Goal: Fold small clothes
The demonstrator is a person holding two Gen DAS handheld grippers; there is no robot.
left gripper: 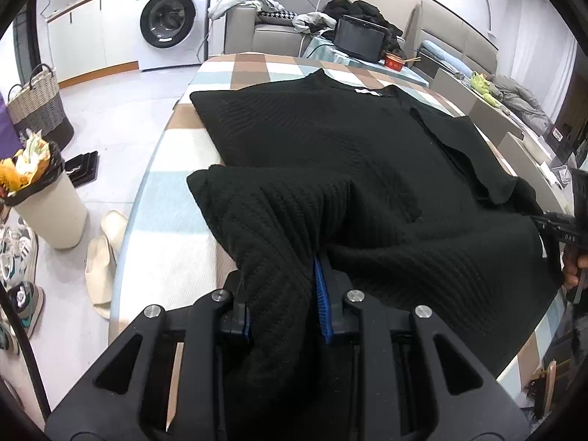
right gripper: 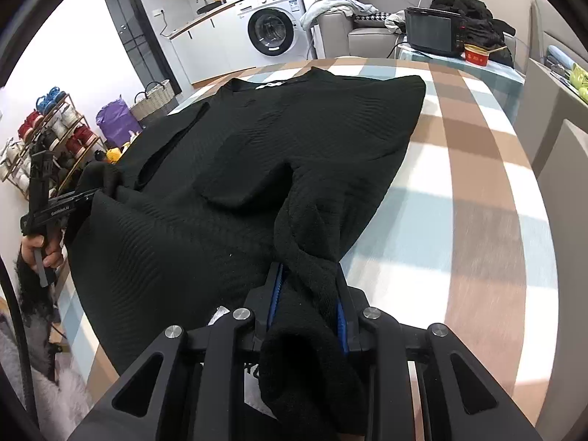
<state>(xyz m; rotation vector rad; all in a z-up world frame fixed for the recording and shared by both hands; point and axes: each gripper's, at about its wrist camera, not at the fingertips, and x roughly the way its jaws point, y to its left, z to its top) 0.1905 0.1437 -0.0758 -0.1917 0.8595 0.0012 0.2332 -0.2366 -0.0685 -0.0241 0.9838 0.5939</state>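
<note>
A black ribbed knit top [left gripper: 330, 147] lies spread on the checked tablecloth [left gripper: 172, 217], collar at the far end. My left gripper [left gripper: 283, 294] is shut on a bunched near corner of the top, cloth draped between its blue pads [left gripper: 323, 305]. My right gripper [right gripper: 307, 294] is shut on the other near corner, also bunched between its pads; the top [right gripper: 294, 139] fills that view. Each gripper shows at the edge of the other's view: the right one [left gripper: 566, 220] and the left one [right gripper: 55, 209].
The table edge [left gripper: 125, 257] drops to the floor on the left, with slippers [left gripper: 103, 253], a bin [left gripper: 47, 198] and a basket [left gripper: 36, 103]. A washing machine [left gripper: 169, 22], sofa and small oven [right gripper: 433, 31] stand behind. A shoe rack [right gripper: 44, 136] is left.
</note>
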